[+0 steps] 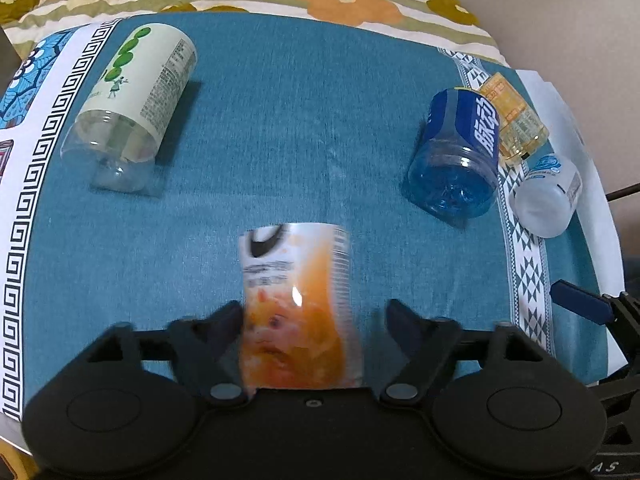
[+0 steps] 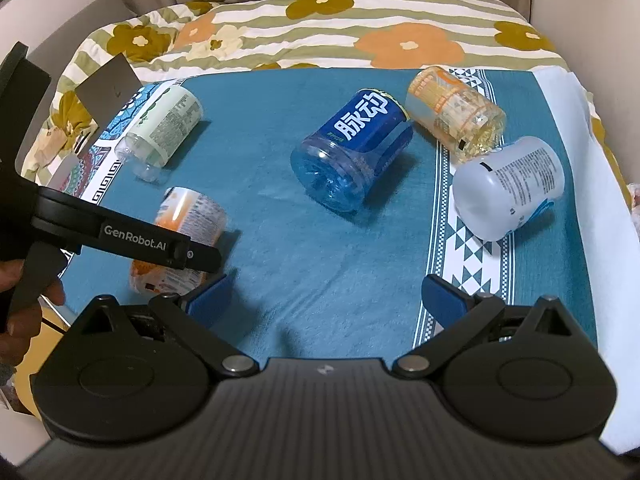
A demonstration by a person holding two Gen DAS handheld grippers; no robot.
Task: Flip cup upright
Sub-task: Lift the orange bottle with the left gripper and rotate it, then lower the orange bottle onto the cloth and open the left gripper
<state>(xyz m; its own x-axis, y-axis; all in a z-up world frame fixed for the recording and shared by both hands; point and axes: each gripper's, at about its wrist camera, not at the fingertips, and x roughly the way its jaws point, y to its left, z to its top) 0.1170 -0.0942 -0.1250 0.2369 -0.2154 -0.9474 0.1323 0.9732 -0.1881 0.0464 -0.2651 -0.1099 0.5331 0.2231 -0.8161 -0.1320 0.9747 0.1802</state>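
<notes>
Orange-labelled clear plastic cup (image 1: 298, 308) lies on its side near the bed's front-left edge, between the left gripper (image 1: 314, 316) fingers. Step looks like the grasp: jaws wide, left finger maybe touching, right apart. Next: close, rotate upright. Right gripper (image 2: 326, 294) hovers wide open, empty, beside it.

Bed with floral striped quilt (image 2: 360, 28); teal patterned cloth (image 2: 320, 240) spread over it. Lying on cloth: green-label clear cup (image 2: 164, 128), blue cup (image 2: 352, 152), yellow cup (image 2: 456, 116), white cup (image 2: 508, 188), orange-label cup (image 2: 188, 216).
</notes>
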